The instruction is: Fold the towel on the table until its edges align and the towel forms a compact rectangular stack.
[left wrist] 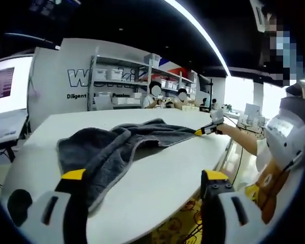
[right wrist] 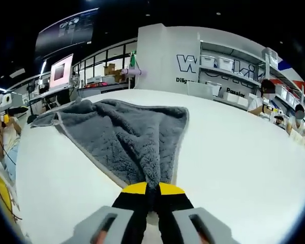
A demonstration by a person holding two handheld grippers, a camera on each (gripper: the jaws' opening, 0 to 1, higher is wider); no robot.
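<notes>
The grey towel (right wrist: 127, 137) lies rumpled across the white surface (right wrist: 234, 162). Right hand-held gripper (right wrist: 152, 189) is clamped on a towel corner; left hand-held gripper (left wrist: 145, 175) gapes wide, holding nothing, at the towel's near edge

A grey plush towel (right wrist: 124, 137) with a paler edge lies rumpled and partly spread on the white table (right wrist: 234, 152), one corner drawn to a narrow bunch at 6 o'clock in the right gripper view.

Opposed low views; shared towel (left wrist: 117, 147)
</notes>
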